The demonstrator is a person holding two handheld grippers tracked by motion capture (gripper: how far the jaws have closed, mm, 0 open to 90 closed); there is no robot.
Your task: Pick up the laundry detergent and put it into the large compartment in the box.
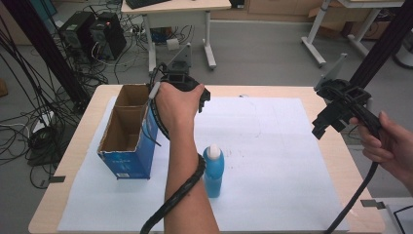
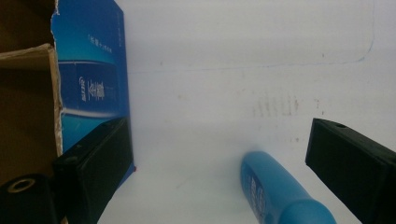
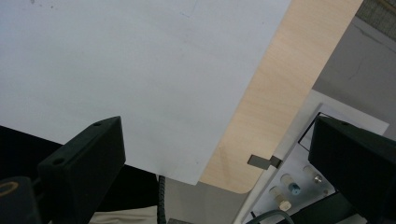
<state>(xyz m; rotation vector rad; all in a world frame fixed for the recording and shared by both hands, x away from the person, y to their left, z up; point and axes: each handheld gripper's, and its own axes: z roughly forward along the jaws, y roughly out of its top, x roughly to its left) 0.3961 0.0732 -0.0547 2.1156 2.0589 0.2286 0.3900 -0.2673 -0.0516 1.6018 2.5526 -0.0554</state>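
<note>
An open-topped blue cardboard box stands on the left of the white paper sheet. Just right of it a blue bottle with a white cap stands upright. My left gripper hangs above the box's far right corner, pointing down. In the left gripper view its jaws are wide open, with the box at the left and the bottle below between them, untouched. My right gripper is held above the table's right edge, open and holding nothing.
The wooden table shows bare around the paper, with grey tape tabs at its front corners. A white tray with small parts lies beyond the table edge in the right gripper view. A desk, computers and tangled cables stand on the floor behind.
</note>
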